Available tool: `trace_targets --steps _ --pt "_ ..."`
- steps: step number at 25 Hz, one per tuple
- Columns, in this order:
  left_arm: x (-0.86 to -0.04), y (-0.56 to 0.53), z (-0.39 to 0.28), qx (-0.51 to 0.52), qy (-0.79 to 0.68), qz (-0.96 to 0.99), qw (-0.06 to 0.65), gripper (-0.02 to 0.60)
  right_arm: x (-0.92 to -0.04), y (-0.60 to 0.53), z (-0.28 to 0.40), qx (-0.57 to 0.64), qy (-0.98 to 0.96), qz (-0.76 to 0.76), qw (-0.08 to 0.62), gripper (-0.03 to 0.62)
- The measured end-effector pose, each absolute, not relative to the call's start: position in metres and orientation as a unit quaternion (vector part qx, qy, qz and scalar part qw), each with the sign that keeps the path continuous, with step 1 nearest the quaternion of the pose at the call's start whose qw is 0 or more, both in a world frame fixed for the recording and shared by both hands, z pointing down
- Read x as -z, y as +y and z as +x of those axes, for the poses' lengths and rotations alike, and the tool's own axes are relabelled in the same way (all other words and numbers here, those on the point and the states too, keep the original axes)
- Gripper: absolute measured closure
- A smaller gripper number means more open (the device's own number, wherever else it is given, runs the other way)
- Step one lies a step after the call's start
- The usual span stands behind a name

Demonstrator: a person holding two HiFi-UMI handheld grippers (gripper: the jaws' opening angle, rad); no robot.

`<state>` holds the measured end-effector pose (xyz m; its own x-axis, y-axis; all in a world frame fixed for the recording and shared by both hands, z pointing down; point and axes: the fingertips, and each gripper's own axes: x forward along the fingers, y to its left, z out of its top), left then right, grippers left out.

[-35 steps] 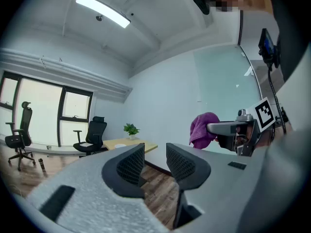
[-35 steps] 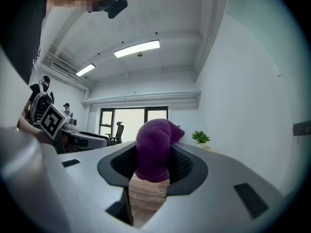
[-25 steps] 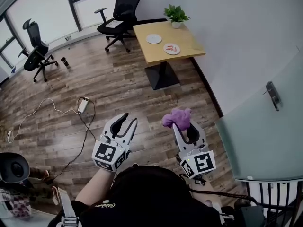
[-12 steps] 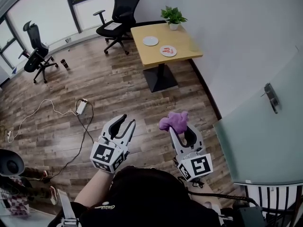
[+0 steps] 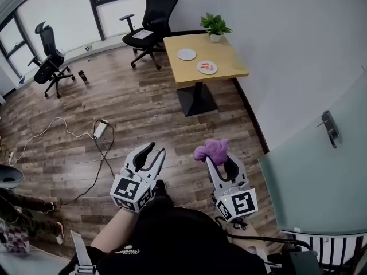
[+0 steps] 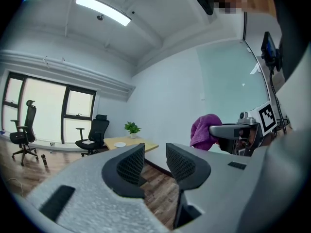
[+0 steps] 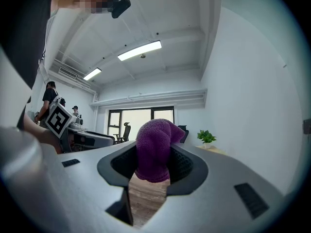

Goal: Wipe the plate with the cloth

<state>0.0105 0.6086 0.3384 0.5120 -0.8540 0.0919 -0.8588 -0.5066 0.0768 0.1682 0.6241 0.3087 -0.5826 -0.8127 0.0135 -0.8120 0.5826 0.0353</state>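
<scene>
My right gripper (image 5: 219,160) is shut on a bunched purple cloth (image 5: 210,150), which fills the jaws in the right gripper view (image 7: 154,149) and also shows as the cloth (image 6: 205,131) in the left gripper view. My left gripper (image 5: 150,151) is open with nothing between its fingers (image 6: 150,161). Far ahead stands a wooden table (image 5: 223,59) bearing two plates: a plain white plate (image 5: 186,54) and a plate with reddish bits (image 5: 207,67). Both grippers hang over the wooden floor, well short of the table.
A potted plant (image 5: 215,24) sits at the table's far corner. Two black office chairs (image 5: 150,22) (image 5: 49,59) stand by the windows. A power strip and cables (image 5: 100,129) lie on the floor at left. A white wall and a glass door (image 5: 321,148) run along the right.
The view has shifted slightly; the table and chairs sit a little to the right and lower in view. Both grippers keep the same pose, the cloth still clamped.
</scene>
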Motion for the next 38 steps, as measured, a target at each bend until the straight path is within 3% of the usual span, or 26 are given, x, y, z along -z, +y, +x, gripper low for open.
trace_targets --steps 13,29,38 --pt "-0.346 0.529 -0.023 -0.012 -0.496 0.866 0.062 0.442 -0.312 0.545 0.133 0.019 -0.89 0.455 0.021 0.44" --pt "-0.34 0.37 -0.118 -0.009 -0.46 0.886 0.06 0.443 -0.296 0.393 0.038 0.03 -0.869 0.494 0.02 0.439" --pt "-0.345 0.314 -0.122 -0.009 -0.435 0.898 0.066 0.443 -0.305 0.341 0.033 0.021 -0.855 0.518 0.025 0.437"
